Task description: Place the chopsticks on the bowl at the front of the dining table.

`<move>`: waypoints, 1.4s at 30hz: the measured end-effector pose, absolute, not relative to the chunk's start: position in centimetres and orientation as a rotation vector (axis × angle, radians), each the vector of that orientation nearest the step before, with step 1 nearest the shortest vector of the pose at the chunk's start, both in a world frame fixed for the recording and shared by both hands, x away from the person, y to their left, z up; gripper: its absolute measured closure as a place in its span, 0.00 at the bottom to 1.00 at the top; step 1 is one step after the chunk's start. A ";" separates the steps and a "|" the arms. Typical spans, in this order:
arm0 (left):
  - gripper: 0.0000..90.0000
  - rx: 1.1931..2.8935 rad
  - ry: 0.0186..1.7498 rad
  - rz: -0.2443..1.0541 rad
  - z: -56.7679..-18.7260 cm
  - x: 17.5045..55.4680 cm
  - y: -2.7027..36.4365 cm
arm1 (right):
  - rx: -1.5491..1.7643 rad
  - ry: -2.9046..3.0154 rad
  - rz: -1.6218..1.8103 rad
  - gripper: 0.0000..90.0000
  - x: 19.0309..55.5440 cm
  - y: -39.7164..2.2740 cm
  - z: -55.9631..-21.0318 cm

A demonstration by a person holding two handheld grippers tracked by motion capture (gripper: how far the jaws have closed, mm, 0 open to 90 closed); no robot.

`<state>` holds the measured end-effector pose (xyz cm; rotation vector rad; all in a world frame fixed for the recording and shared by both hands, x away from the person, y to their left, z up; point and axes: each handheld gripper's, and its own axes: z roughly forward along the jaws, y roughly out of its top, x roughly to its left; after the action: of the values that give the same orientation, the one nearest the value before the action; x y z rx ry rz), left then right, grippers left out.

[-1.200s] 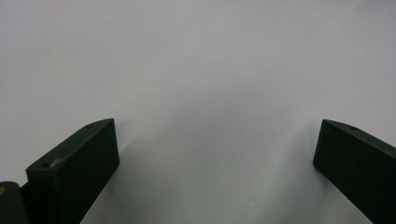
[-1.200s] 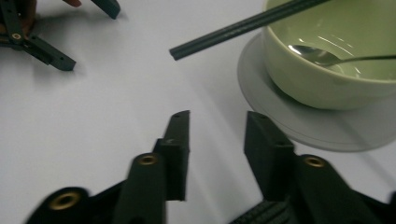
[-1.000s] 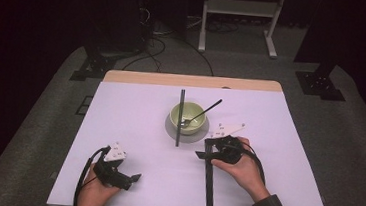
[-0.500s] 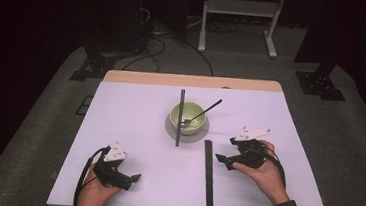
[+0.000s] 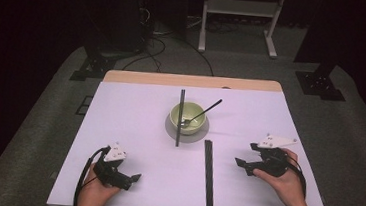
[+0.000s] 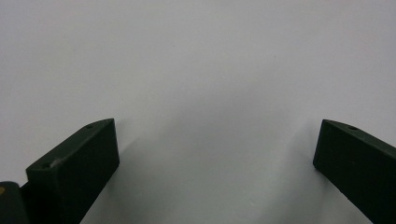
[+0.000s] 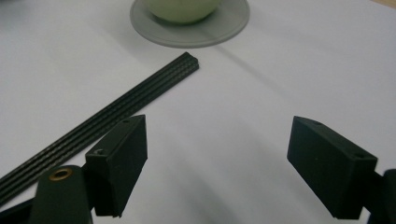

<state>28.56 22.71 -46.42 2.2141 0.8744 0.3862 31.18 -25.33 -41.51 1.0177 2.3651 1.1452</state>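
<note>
Lying flat on the white surface [image 5: 135, 114], a black strip [image 5: 208, 175] runs from near the bowl [image 5: 186, 117] toward the near edge, just left of the right gripper [image 5: 244, 164]. Its fingers [image 7: 122, 163] have just been opening and stand spread, with nothing between them. The right gripper view brings out the strip's ridged top [image 7: 116, 112] and the grey saucer [image 7: 187, 32]; the high view adds a spoon [image 5: 201, 115] in the bowl and a second strip [image 5: 180, 117] beside it. The left gripper [image 5: 134, 178] rests near the front left, fingers [image 6: 74, 172] spread over bare surface.
</note>
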 end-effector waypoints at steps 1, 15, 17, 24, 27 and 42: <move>0.00 2.214 0.874 0.386 -46.4 28.6 22.7 | 1.023 2.358 1.143 0.21 31.0 -25.8 -41.6; 0.00 2.215 0.874 0.386 -46.4 28.6 22.7 | 1.108 2.318 1.102 0.21 29.3 -29.5 -42.9; 0.00 2.215 0.873 0.387 -46.4 28.6 22.7 | 1.118 2.321 1.089 0.21 29.0 -30.0 -43.2; 0.00 2.215 0.873 0.387 -46.4 28.6 22.7 | 1.149 2.353 1.034 0.21 28.6 -30.6 -44.4; 0.00 2.215 0.873 0.387 -46.4 28.6 22.7 | 1.156 2.368 1.015 0.21 28.4 -30.8 -44.9; 0.00 2.214 0.874 0.389 -46.4 28.5 22.7 | 1.135 2.344 1.030 0.19 27.7 -31.1 -46.5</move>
<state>28.51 22.68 -46.42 2.2138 0.8741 0.3891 27.70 -31.08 -46.51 1.1348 2.3436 1.0295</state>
